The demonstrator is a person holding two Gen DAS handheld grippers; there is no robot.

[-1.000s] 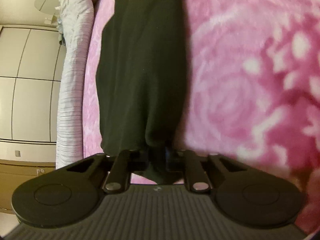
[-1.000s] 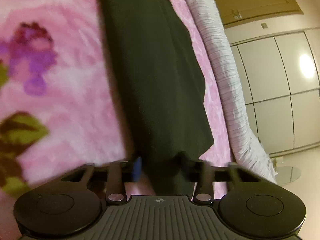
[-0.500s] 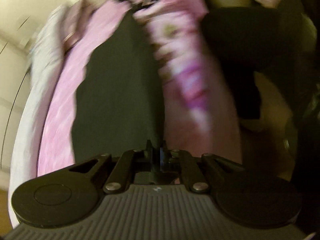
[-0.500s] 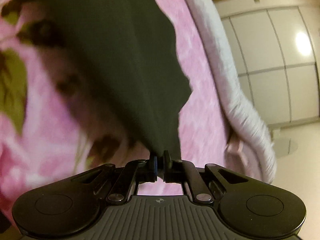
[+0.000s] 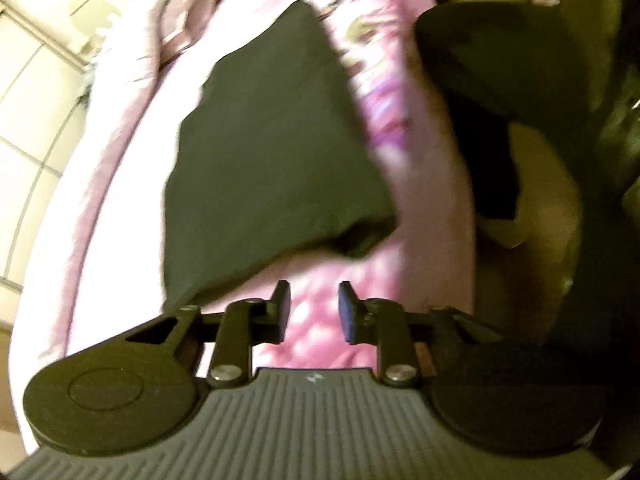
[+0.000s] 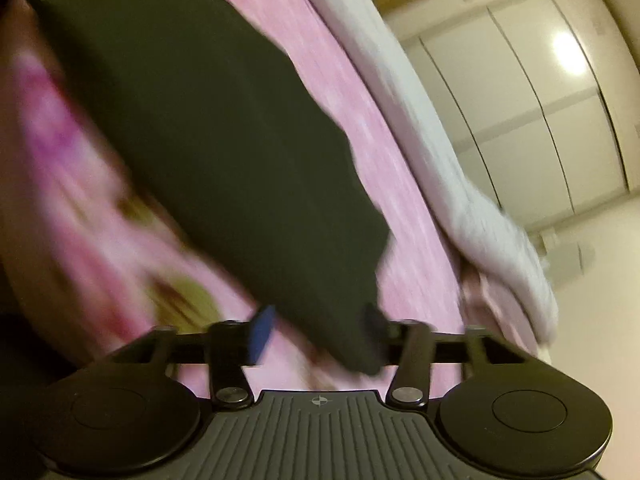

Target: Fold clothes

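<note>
My left hand-held gripper (image 5: 311, 312) stands with its jaws apart and nothing between them, only the pink flowered bedspread (image 5: 408, 264) showing through the gap; the black garment (image 5: 272, 160) lies just ahead of it on the bed, a compact dark slab with a rolled near edge, which I judge to be a fold lying in place. My right hand-held gripper (image 6: 316, 332) is also spread wide, and a corner of the same garment (image 6: 224, 128) sits between its fingers without being pinched, so I read both as positioned at the near edge rather than holding anything. Beyond it runs a pale striped quilt (image 6: 440, 152) along the bed's side, then closet doors (image 6: 540, 112). Motion blur smears every edge, so I cannot count the layers, and the dark mass (image 5: 500, 60) at the left view's right side I cannot identify.
</note>
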